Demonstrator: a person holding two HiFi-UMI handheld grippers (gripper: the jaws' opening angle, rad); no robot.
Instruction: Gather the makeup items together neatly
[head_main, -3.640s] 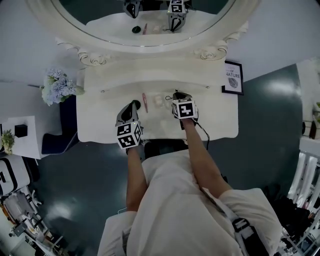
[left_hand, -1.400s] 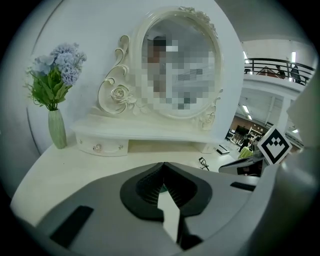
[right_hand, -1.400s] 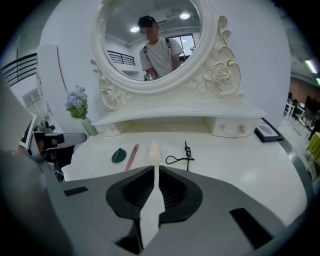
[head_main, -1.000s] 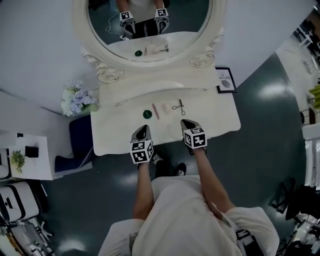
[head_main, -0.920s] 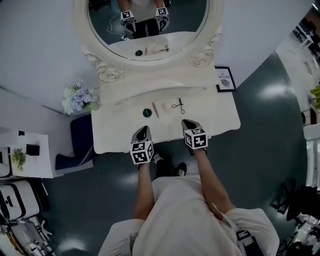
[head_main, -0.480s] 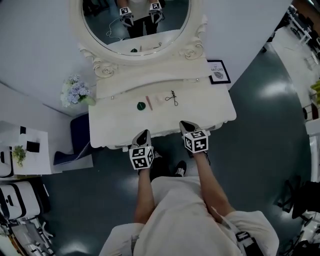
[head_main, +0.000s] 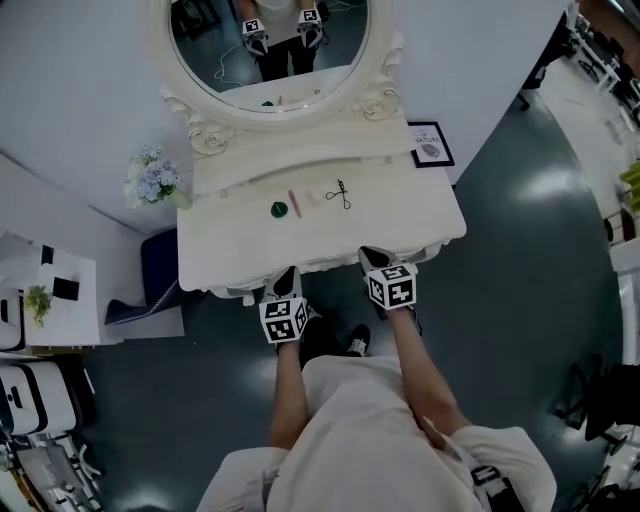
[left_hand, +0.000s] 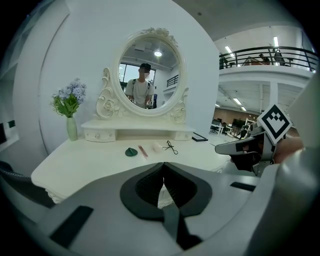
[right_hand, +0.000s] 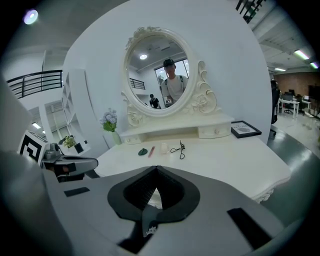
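Four makeup items lie in a row at the middle of the white dressing table (head_main: 230, 250): a green round piece (head_main: 279, 209), a pink stick (head_main: 294, 203), a small white item (head_main: 314, 197) and a black eyelash curler (head_main: 340, 193). Both grippers hang at the table's front edge, well short of the row. My left gripper (head_main: 287, 272) is shut with nothing in it, and so is my right gripper (head_main: 368, 254). The left gripper view shows its jaws (left_hand: 163, 165) together below the green piece (left_hand: 131, 152). In the right gripper view my jaws (right_hand: 156, 169) meet below the curler (right_hand: 178, 148).
An oval mirror (head_main: 270, 40) in an ornate frame stands at the table's back. A vase of flowers (head_main: 150, 180) is at the back left, a framed picture (head_main: 429, 143) at the back right. A low side table (head_main: 50, 290) stands on the floor at left.
Both grippers have drawn back from over the items to the table's front edge. The row of items has not moved in the last second.
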